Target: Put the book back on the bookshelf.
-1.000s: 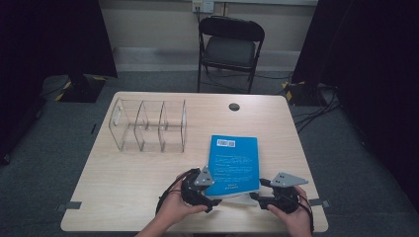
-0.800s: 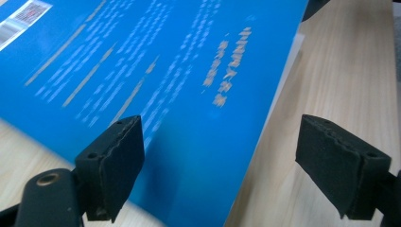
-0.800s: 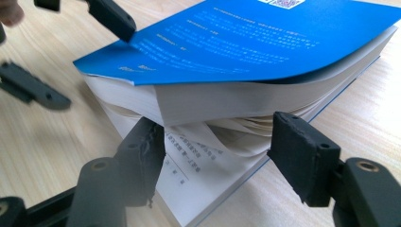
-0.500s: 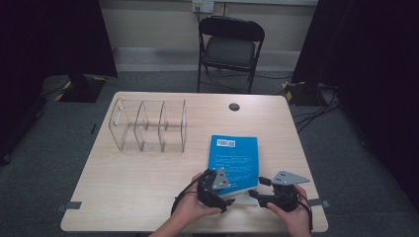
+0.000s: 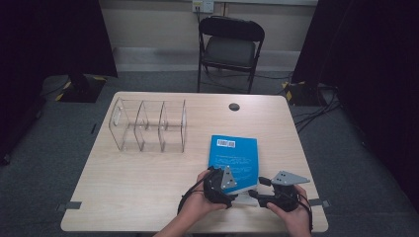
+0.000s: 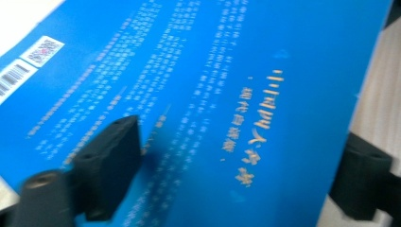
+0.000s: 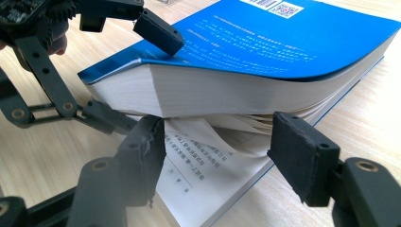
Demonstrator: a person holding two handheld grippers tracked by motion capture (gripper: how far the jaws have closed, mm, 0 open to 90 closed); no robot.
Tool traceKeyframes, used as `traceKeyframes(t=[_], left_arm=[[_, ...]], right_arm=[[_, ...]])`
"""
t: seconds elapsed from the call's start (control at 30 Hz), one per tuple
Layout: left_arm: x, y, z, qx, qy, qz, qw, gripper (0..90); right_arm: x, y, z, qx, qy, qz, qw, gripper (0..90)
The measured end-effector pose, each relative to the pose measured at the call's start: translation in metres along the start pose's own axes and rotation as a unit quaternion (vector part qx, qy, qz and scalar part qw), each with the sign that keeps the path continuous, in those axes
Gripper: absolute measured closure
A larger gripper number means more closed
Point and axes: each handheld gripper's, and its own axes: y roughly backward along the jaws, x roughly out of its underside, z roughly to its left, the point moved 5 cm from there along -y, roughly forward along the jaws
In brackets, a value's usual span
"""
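Note:
A thick blue book [image 5: 233, 154] lies at the front right of the table, barcode at its far end. My left gripper [image 5: 236, 186] is at the book's near left corner. It is shut on the upper block of pages [image 7: 208, 94]: one pad rests on the blue cover [image 6: 227, 85] and the other jaw reaches underneath. That block is lifted and bowed above the lower pages [image 7: 208, 165], which stay flat on the table. My right gripper [image 7: 222, 156] is open at the book's near edge, its pads either side of the loose lower pages. It also appears low on the table [image 5: 254, 195].
A clear acrylic organizer [image 5: 148, 126] with several compartments stands at the table's left middle. A dark round grommet [image 5: 234, 106] sits near the far edge. A black folding chair [image 5: 230, 47] stands beyond the wooden table [image 5: 123, 197].
My left gripper has moved right along the near edge onto the book's near left corner. The right gripper has stayed in place.

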Motion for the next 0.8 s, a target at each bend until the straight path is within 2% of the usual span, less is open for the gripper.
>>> traceKeyframes(t=[0.13,0.3,0.43,0.67,0.8], left_arm=[[0.0007,-0.0017,0.0016,0.006,-0.012,-0.011,0.9999,15.7],[0.0003,-0.0025,-0.0005,-0.005,-0.021,-0.005,0.9998,15.9],[-0.0012,-0.0041,-0.0020,-0.013,-0.012,-0.003,0.9998,15.7],[-0.0020,-0.0038,-0.0014,-0.015,-0.010,0.001,0.9998,17.3],[-0.0034,-0.0011,-0.0029,-0.009,-0.021,0.004,0.9997,23.8]], right_arm=[[0.0000,0.0000,0.0000,-0.001,-0.003,-0.001,1.0000,36.3],[0.0012,-0.0003,-0.0002,-0.003,-0.005,0.000,1.0000,36.3],[0.0011,-0.0002,0.0000,-0.002,-0.009,-0.001,1.0000,36.3],[0.0014,-0.0003,-0.0002,-0.003,-0.014,-0.003,0.9999,36.3],[0.0015,-0.0003,-0.0004,-0.003,-0.016,-0.004,0.9999,36.3]])
